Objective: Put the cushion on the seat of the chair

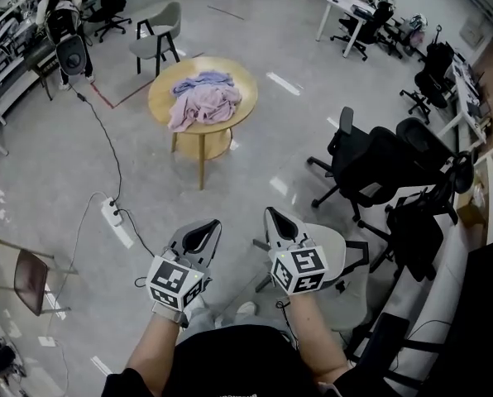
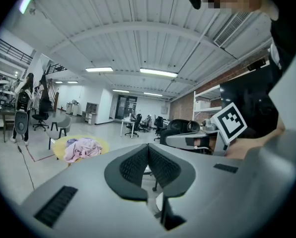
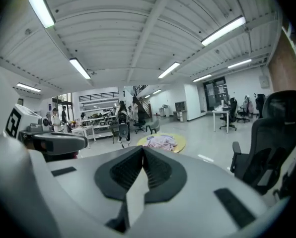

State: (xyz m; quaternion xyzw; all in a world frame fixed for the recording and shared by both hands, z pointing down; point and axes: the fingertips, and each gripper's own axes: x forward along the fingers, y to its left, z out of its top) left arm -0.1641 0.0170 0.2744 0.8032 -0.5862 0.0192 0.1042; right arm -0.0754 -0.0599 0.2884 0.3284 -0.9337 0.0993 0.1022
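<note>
Cushion [image 1: 332, 248], pale grey, seems already laid on the near chair [image 1: 358, 259] seat beneath the right claw [image 1: 278, 220], so little remains; that and the left claw [image 1: 205, 228] are clenched, empty

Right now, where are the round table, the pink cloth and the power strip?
round table [image 1: 245, 79], head view, bare yellow edge
pink cloth [image 1: 203, 104], head view, its middle
power strip [image 1: 112, 213], head view, white body

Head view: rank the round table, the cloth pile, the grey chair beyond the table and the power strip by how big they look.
1. Round table
2. Cloth pile and grey chair: about alike, and the chair is farther away
3. Power strip
</note>
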